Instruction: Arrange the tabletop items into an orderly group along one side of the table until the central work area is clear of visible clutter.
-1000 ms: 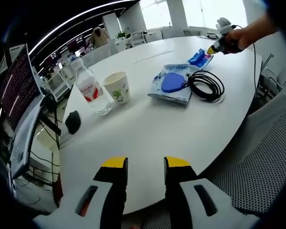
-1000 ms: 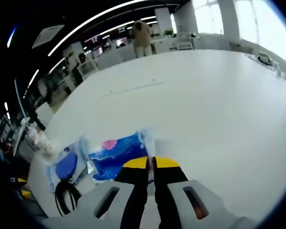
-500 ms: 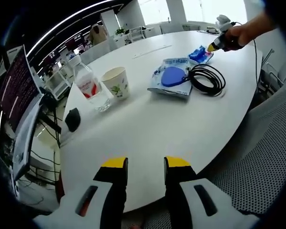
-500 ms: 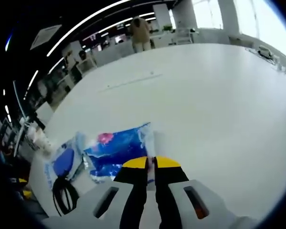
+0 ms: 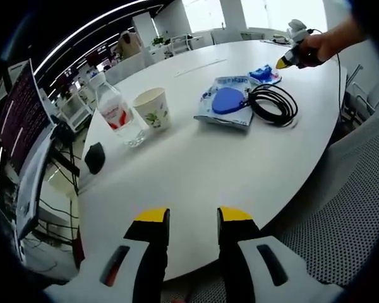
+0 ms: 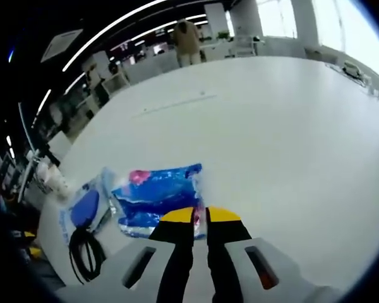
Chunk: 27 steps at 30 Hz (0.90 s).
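Fingers of your right gripper [image 6: 199, 214] look pinched on the blue packet's [image 6: 156, 196] edge, just beside the blue pouch [image 5: 227, 101] and cable coil [image 5: 273, 108]. Drag it low and slowly toward that pouch. Your left gripper [image 5: 192, 218] waits open over the bench [image 5: 196, 170].

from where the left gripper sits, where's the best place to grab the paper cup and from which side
Probably the paper cup's side wall, just under the rim. It stands upright and tapers downward, so jaws closing level across its upper part should hold best. Come from the table edge nearest the left gripper, whose jaws are open, since the water bottle stands close on one side. Squeeze lightly; the wall looks thin.
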Tool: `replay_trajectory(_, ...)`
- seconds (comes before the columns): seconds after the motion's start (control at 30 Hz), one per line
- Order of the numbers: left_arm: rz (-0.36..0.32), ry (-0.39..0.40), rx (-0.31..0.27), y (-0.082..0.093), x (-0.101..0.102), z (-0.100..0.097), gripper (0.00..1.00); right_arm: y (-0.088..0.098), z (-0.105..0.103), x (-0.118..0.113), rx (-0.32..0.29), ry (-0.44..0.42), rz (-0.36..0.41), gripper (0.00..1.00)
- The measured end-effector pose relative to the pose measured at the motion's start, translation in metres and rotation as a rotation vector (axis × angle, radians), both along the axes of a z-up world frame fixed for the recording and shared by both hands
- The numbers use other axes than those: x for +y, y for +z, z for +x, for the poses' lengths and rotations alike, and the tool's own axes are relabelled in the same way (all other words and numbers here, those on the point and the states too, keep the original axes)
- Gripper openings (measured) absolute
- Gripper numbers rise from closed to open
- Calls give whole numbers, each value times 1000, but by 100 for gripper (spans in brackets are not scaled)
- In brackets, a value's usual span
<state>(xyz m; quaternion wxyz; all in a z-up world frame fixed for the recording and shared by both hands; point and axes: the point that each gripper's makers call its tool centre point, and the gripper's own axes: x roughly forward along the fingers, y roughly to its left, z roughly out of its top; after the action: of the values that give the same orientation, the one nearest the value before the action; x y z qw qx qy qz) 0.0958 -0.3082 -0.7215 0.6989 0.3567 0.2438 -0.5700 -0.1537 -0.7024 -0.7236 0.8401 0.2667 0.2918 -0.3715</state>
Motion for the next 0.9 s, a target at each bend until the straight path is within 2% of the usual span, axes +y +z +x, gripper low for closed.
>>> replay_trajectory(0.5, 16, -20, 11, -3, 0, -4, 28, 1, 30, 43, 66, 225, -56, 9)
replay_trajectory(0.9, 15, -10, 16, -4, 1, -3, 28, 18, 80, 66, 3, 303, -76, 13)
